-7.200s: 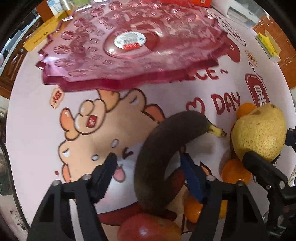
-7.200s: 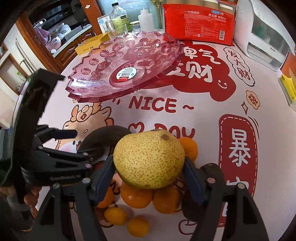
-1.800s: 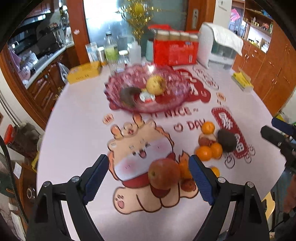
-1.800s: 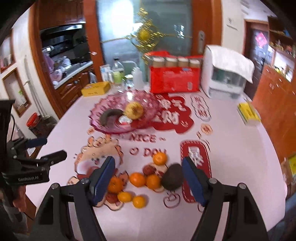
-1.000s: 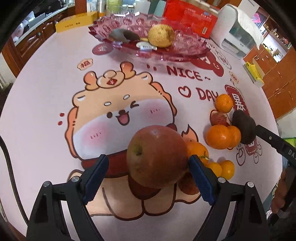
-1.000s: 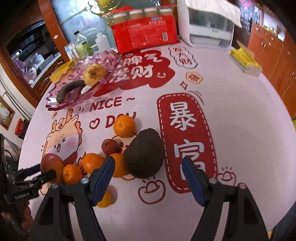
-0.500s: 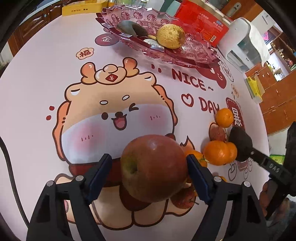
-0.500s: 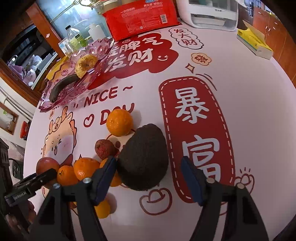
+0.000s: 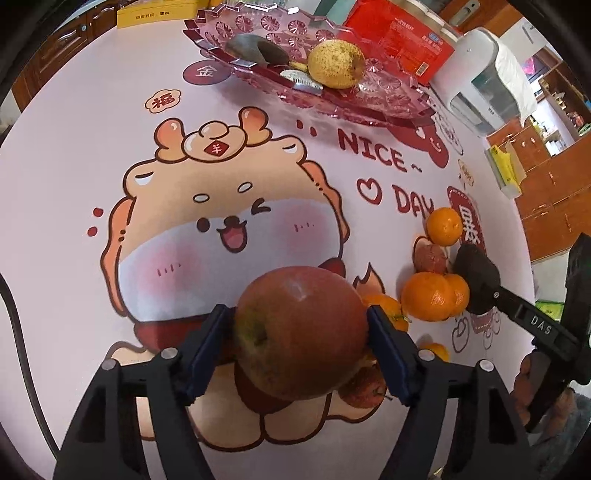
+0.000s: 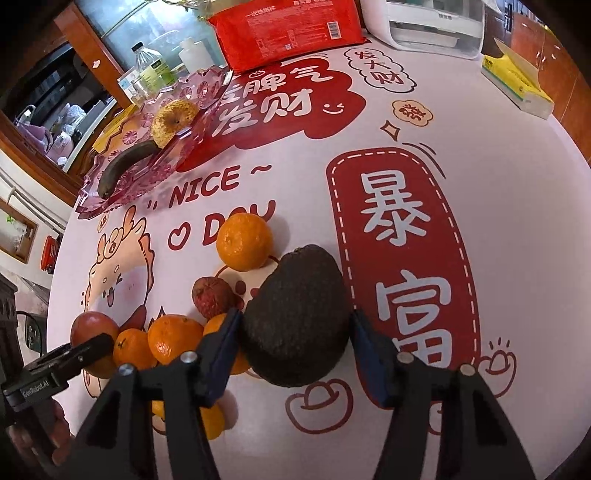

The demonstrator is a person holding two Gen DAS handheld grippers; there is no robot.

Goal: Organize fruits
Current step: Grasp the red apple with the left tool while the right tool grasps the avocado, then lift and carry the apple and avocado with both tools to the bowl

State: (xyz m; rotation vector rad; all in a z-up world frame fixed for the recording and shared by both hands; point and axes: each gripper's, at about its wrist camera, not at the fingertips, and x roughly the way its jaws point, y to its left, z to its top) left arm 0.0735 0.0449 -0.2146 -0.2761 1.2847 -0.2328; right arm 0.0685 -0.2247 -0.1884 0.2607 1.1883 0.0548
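Note:
My left gripper (image 9: pixel 298 345) is shut on a red apple (image 9: pixel 301 332) low over the printed tablecloth. My right gripper (image 10: pixel 295 345) is shut on a dark avocado (image 10: pixel 297 315), which also shows in the left wrist view (image 9: pixel 474 275). Several oranges (image 10: pixel 243 242) and a reddish lychee (image 10: pixel 212 297) lie beside the avocado. The pink glass fruit plate (image 9: pixel 369 99) stands at the far side and holds a yellow pear (image 9: pixel 336 64) and a dark banana (image 9: pixel 256 50). It also shows in the right wrist view (image 10: pixel 140 162).
A red package (image 10: pixel 288 26), a white appliance (image 10: pixel 424 22) and bottles (image 10: pixel 147 70) stand behind the plate. A yellow tissue box (image 10: pixel 517 81) lies at the far right. A yellow box (image 9: pixel 159 11) lies at the far left. The table edge runs close on the left.
Both grippers dropped to the fruit pile from high above. The left jaws closed onto the apple and the right jaws closed onto the avocado.

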